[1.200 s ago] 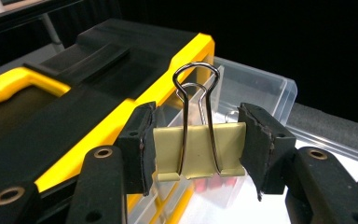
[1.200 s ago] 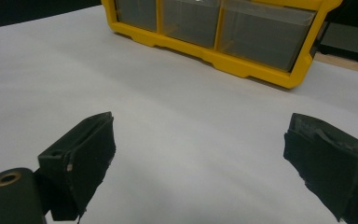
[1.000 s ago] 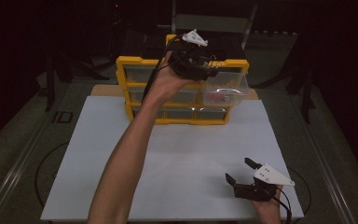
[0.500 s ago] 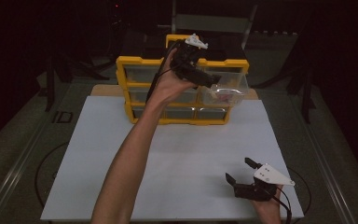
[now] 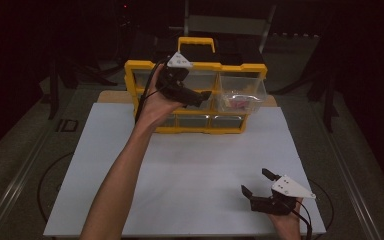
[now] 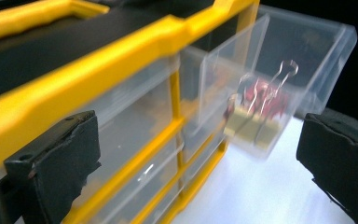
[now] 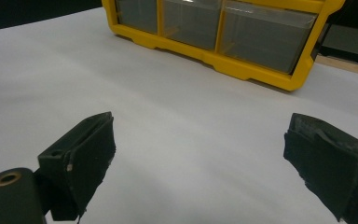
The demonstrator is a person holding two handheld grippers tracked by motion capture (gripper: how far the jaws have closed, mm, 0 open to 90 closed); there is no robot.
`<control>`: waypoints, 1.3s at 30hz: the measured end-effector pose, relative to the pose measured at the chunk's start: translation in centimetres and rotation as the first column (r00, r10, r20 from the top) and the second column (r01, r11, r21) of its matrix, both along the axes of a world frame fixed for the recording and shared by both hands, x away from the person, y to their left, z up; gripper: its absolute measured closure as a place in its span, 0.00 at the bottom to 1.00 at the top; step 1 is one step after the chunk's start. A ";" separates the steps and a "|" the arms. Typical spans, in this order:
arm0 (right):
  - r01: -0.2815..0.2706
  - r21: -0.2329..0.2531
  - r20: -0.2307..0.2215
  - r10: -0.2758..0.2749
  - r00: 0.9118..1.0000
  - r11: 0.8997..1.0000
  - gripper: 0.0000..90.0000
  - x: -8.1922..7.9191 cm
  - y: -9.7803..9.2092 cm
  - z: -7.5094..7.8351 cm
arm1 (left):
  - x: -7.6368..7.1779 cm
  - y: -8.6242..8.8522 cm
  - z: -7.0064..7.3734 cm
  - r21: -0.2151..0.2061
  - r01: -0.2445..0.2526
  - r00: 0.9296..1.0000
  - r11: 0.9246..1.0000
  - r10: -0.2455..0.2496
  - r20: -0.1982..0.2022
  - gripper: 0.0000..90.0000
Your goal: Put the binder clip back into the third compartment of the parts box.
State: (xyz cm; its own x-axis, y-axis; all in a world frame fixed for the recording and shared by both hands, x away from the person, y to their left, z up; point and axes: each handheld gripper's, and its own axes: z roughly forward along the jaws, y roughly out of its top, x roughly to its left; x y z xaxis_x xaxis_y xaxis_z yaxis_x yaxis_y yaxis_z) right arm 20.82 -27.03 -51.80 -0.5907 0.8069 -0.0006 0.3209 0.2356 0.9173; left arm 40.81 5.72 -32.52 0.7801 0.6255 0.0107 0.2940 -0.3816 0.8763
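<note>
A yellow drawer cabinet [image 5: 200,127] with clear drawers stands at the back of the white table. Its upper right drawer [image 5: 242,100] is pulled out and holds red and gold binder clips [image 6: 260,112]. My left gripper [image 5: 202,96] is held up in front of the cabinet's upper drawers, pointing right toward the pulled-out drawer. In the left gripper view its jaws stand wide apart, open and holding nothing [image 6: 196,158], with the drawer [image 6: 279,70] beyond them. My right gripper [image 5: 256,181] rests low at the table's front right, open and empty [image 7: 200,168].
The white table top [image 5: 195,170] spreads between the cabinet and the front edge. A yellow carry handle [image 5: 196,41] tops the cabinet. The cabinet's bottom row of drawers [image 7: 265,32] is closed. Dark floor and stands surround the table.
My left gripper has come down from the cabinet's top edge and drawn back toward the person, in front of the upper drawers. The right gripper has stayed where it was.
</note>
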 end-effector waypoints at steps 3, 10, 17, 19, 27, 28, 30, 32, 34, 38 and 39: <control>-0.003 0.000 -0.001 0.003 1.000 1.000 0.09 0.1 0.0 0.0 | -0.9 1.2 -0.9 0.007 -0.003 1.000 1.000 0.003 0.020 0.00; 0.001 0.007 -0.003 -0.001 1.000 1.000 0.09 0.1 0.1 0.0 | -3.4 4.5 -3.8 0.010 -0.042 0.998 0.999 0.041 0.044 0.00; 0.002 0.019 -0.002 -0.002 1.000 1.000 0.09 0.2 -0.1 0.0 | -6.7 8.6 -7.6 -0.035 -0.115 0.992 0.993 0.117 0.053 0.00; 0.004 0.022 -0.001 -0.004 1.000 1.000 0.09 0.2 -0.1 0.0 | -7.6 9.7 -9.0 -0.047 -0.138 0.989 0.989 0.140 0.040 0.00; 0.008 0.032 -0.007 -0.008 1.000 0.999 0.09 0.4 -0.1 -0.1 | -11.0 13.4 -12.8 -0.093 -0.220 0.974 0.971 0.224 0.036 0.00; 0.008 0.033 -0.003 -0.008 1.000 0.999 0.09 0.4 -0.1 -0.1 | -12.0 14.2 -13.6 -0.098 -0.241 0.968 0.966 0.247 0.050 0.00; 0.010 0.039 -0.005 -0.010 1.000 0.999 0.09 0.5 -0.1 -0.1 | -13.1 14.7 -14.3 -0.105 -0.258 0.963 0.960 0.265 0.056 0.00; 0.010 0.043 -0.004 -0.010 1.000 0.999 0.09 0.6 -0.1 -0.1 | -14.0 15.2 -15.1 -0.094 -0.273 0.959 0.957 0.279 0.054 0.00; 0.012 0.046 -0.005 -0.012 1.000 0.999 0.09 0.7 -0.1 -0.1 | -14.4 15.3 -15.4 -0.095 -0.281 0.956 0.955 0.287 0.056 0.00; 0.019 0.051 0.000 -0.019 1.000 0.999 0.09 0.8 0.0 -0.1 | -16.3 16.6 -17.1 -0.100 -0.321 0.942 0.942 0.328 0.063 0.00; 0.019 0.052 0.000 -0.019 1.000 0.998 0.09 0.8 0.0 -0.1 | -16.5 16.8 -17.4 -0.104 -0.329 0.940 0.939 0.336 0.061 0.00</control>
State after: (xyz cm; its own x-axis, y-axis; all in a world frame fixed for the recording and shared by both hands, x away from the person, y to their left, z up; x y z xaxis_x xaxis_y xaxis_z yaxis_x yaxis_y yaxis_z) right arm 21.66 -27.06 -51.91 -0.5754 0.8168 0.0412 0.3243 0.1817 0.9284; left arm 24.26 22.56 -49.92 0.5264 0.8502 -0.0071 0.3210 -0.1910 0.9276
